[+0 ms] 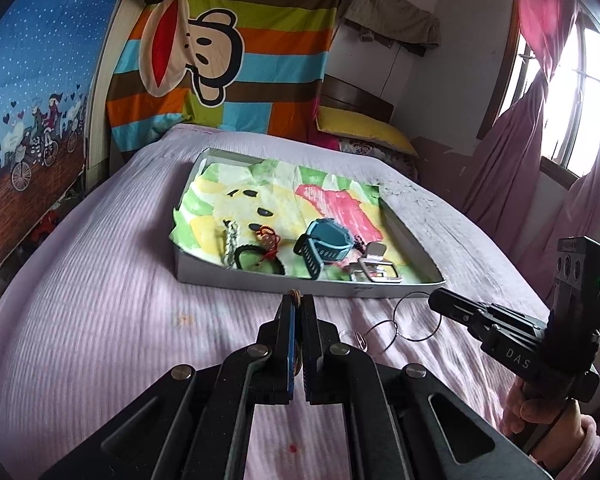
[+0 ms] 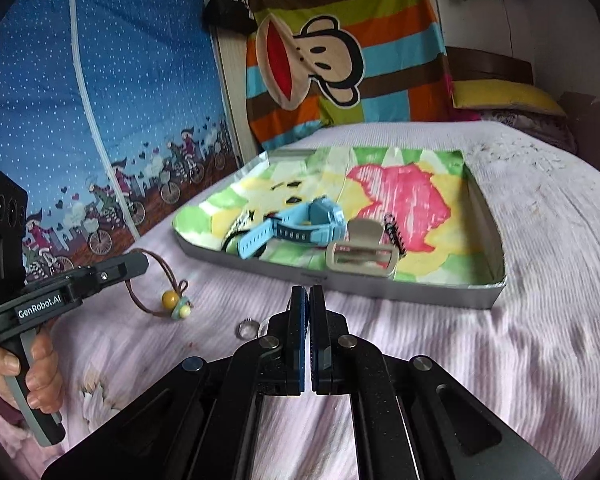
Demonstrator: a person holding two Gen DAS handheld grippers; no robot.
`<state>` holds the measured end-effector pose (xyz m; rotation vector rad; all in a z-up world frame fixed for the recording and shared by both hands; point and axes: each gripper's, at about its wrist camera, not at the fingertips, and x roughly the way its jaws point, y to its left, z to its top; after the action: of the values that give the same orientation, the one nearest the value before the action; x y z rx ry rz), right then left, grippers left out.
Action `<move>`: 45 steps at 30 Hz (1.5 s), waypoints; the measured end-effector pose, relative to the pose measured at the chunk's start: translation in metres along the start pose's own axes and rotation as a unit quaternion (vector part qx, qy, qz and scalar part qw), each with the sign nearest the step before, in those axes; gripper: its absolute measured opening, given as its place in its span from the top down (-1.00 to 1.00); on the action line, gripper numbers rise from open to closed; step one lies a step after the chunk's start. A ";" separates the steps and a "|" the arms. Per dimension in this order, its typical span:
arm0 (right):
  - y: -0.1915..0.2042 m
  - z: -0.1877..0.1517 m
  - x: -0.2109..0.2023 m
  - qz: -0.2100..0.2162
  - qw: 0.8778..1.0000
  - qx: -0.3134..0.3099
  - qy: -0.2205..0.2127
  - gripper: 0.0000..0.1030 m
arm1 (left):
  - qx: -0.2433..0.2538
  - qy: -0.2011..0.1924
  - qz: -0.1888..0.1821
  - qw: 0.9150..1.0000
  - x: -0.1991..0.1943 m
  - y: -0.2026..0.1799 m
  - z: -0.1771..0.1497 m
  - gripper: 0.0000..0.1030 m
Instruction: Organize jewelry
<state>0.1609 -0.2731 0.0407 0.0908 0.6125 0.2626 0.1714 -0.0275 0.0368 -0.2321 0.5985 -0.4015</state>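
Only the right wrist view shows the beaded cord (image 2: 162, 294) hanging from the left gripper (image 2: 134, 266), pinched, before the tray (image 2: 400, 290). The left gripper (image 1: 297, 304) hides most of it in its own view. The right gripper (image 2: 309, 294) is pressed together on nothing; the ring (image 2: 247, 328) beside it is blurred.

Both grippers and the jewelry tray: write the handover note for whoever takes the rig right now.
Left gripper: shut on the brown cord necklace, whose beads trail on the bedspread.
Right gripper: shut, nothing seen in it, hovering short of the tray.
Done: blue watch, silver clip, black hair tie, red knotted cord and braided piece lie in the tray.
Left: necklace, small ring and wire hoops outside on the bed.
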 end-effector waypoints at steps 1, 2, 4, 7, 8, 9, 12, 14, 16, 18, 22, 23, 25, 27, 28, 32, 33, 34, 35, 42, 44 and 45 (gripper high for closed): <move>0.000 0.001 -0.001 0.000 1.000 0.001 -0.005 0.96 | 0.001 -0.002 -0.002 1.000 -0.001 -0.001 0.002 0.94; -0.001 0.003 -0.004 0.001 1.000 0.003 -0.011 0.96 | 0.003 -0.004 -0.003 1.000 -0.002 -0.002 0.004 0.94; -0.003 0.006 -0.008 0.001 1.000 0.006 -0.019 0.96 | 0.005 -0.010 -0.005 1.000 -0.005 -0.005 0.008 0.94; -0.005 0.010 -0.015 0.002 0.999 0.009 -0.036 0.96 | 0.008 -0.016 -0.010 1.000 -0.007 -0.009 0.015 0.94; -0.005 0.011 -0.017 0.002 0.999 0.009 -0.039 0.96 | 0.010 -0.018 -0.010 1.000 -0.008 -0.010 0.017 0.94; -0.005 0.012 -0.019 0.002 0.999 0.009 -0.044 0.96 | 0.011 -0.018 -0.010 1.000 -0.008 -0.010 0.019 0.94; -0.007 0.014 -0.023 0.001 0.999 0.012 -0.051 0.96 | 0.013 -0.017 -0.012 1.000 -0.007 -0.013 0.020 0.94; -0.008 0.015 -0.027 0.001 0.998 0.014 -0.057 0.96 | 0.015 -0.016 -0.012 1.000 -0.007 -0.014 0.018 0.94; -0.008 0.018 -0.032 0.000 0.998 0.013 -0.065 0.96 | 0.016 -0.014 -0.012 1.000 -0.006 -0.014 0.016 0.94; -0.007 0.019 -0.035 0.001 0.997 0.012 -0.071 0.96 | 0.016 -0.012 -0.012 1.000 -0.005 -0.015 0.015 0.94; -0.005 0.021 -0.039 0.005 0.997 0.008 -0.077 0.96 | 0.015 -0.011 -0.012 1.000 -0.004 -0.015 0.014 0.94; -0.003 0.021 -0.040 0.006 0.997 0.005 -0.078 0.96 | 0.015 -0.011 -0.012 1.000 -0.004 -0.015 0.014 0.94; -0.001 0.022 -0.042 0.009 0.997 0.000 -0.083 0.96 | 0.016 -0.011 -0.013 1.000 -0.004 -0.016 0.014 0.94; 0.002 0.021 -0.040 0.009 0.997 -0.006 -0.078 0.96 | 0.017 -0.010 -0.012 1.000 -0.003 -0.016 0.014 0.94; 0.002 0.021 -0.037 0.009 0.997 -0.006 -0.071 0.96 | 0.016 -0.009 -0.012 1.000 -0.002 -0.017 0.013 0.94; -0.004 0.012 -0.017 0.007 0.999 0.006 -0.032 0.96 | 0.012 -0.006 -0.015 1.000 0.000 -0.019 0.010 0.94; -0.006 0.010 -0.013 0.001 1.000 0.007 -0.023 0.96 | 0.012 -0.005 -0.015 1.000 0.000 -0.020 0.008 0.94; -0.007 0.009 -0.011 -0.006 1.000 0.007 -0.017 0.96 | 0.012 -0.004 -0.016 1.000 0.001 -0.020 0.007 0.94; -0.010 0.008 -0.009 -0.013 1.000 0.011 -0.013 0.96 | 0.012 -0.003 -0.016 1.000 0.001 -0.021 0.007 0.94; -0.031 0.016 -0.025 -0.075 0.996 0.026 -0.031 0.96 | 0.011 -0.002 -0.020 1.000 0.003 -0.023 0.007 0.94; -0.036 0.018 -0.029 -0.077 0.996 0.031 -0.036 0.96 | 0.011 -0.001 -0.022 1.000 0.004 -0.023 0.006 0.94; -0.038 0.019 -0.031 -0.078 0.996 0.034 -0.039 0.96 | 0.010 0.000 -0.022 1.000 0.005 -0.023 0.006 0.94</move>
<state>0.1557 -0.3182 0.0677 0.1176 0.5474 0.0862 0.1717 -0.0494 0.0469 -0.2258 0.5897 -0.4500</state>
